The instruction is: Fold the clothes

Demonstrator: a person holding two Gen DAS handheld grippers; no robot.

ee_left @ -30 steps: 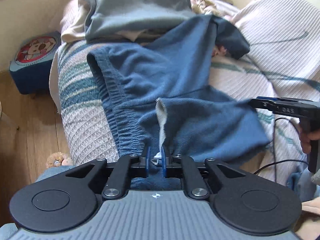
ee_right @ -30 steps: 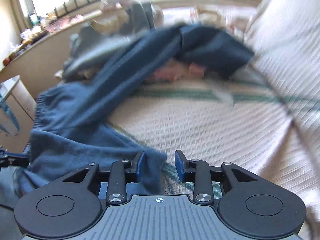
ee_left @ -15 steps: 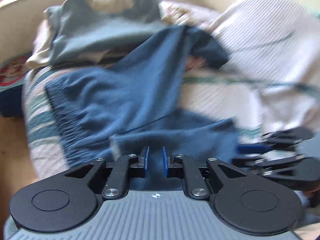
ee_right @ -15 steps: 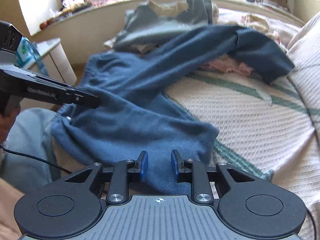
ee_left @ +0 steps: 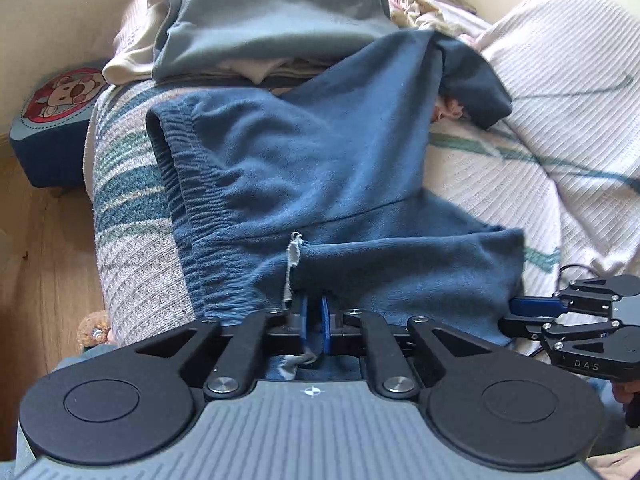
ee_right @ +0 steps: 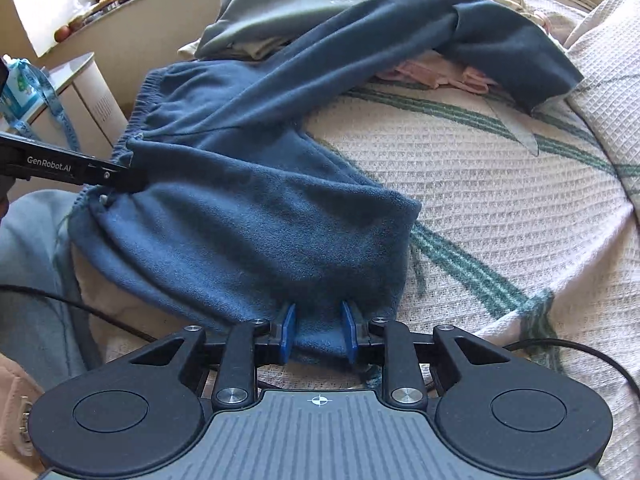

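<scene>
Blue fleece trousers (ee_left: 320, 168) lie across the bed, the elastic waistband to the left and one leg running to the far right. The near leg (ee_right: 248, 208) is drawn sideways between both grippers. My left gripper (ee_left: 314, 314) has the waist edge and a pale drawstring (ee_left: 294, 256) between its pads, and its jaws are opening. From the right wrist view that gripper's tip (ee_right: 120, 176) sits on the cloth at the left. My right gripper (ee_right: 318, 322) is shut on a bunched edge of the leg, and in the left wrist view it (ee_left: 536, 312) is at the right.
A grey-blue sweatshirt (ee_left: 272, 20) tops a pile of clothes at the far end. The waffle bedspread (ee_right: 500, 184) with green stripes stretches right. A cartoon cushion (ee_left: 60, 112) and wooden floor (ee_left: 40, 260) lie left. A black cable (ee_right: 560, 348) trails by the right gripper.
The right gripper has closed from open onto the edge of the trouser leg. Both hands have shifted a little, and the near leg now lies flatter between them.
</scene>
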